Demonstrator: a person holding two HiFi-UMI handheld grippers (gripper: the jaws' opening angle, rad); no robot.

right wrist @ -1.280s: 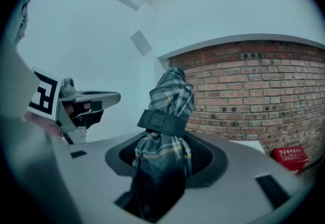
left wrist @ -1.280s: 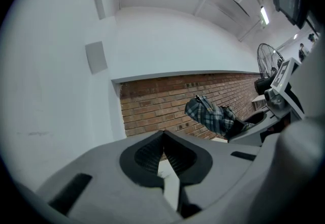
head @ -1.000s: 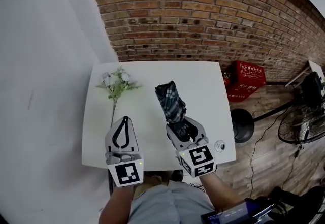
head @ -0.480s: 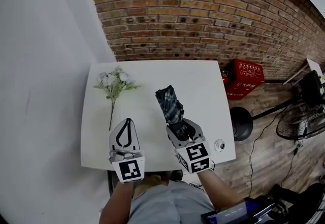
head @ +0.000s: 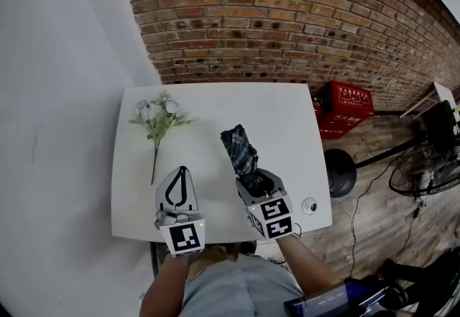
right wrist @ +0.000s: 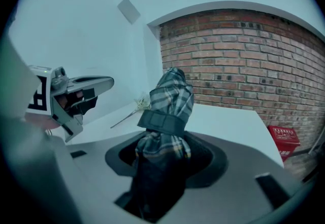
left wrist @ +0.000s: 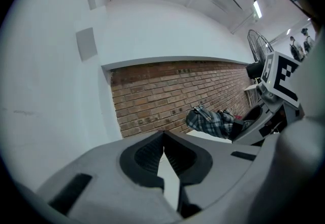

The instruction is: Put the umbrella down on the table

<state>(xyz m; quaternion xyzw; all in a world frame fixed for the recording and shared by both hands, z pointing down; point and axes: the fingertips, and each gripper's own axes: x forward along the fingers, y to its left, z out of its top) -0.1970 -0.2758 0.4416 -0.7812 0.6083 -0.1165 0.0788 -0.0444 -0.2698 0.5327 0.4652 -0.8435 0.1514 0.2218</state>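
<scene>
A folded plaid umbrella (head: 241,152) with a dark strap around it sticks out over the white table (head: 287,118). My right gripper (head: 256,180) is shut on its dark handle end. In the right gripper view the umbrella (right wrist: 169,97) rises from between the jaws of that gripper (right wrist: 161,153) toward the brick wall. Whether its tip touches the table cannot be told. My left gripper (head: 181,171) hovers to the left near the table's front edge, shut with nothing in it, tips meeting (left wrist: 163,139). From the left gripper view the umbrella (left wrist: 212,122) shows at the right.
A spray of white flowers (head: 157,117) lies at the table's far left. A small round object (head: 310,205) sits near the front right corner. On the wooden floor to the right stand a red crate (head: 346,110), a black round base (head: 338,175) and a fan (head: 424,168). A brick wall is behind.
Both grippers have sunk toward the table. The umbrella came down with the right gripper, still held. The jaws have not changed.
</scene>
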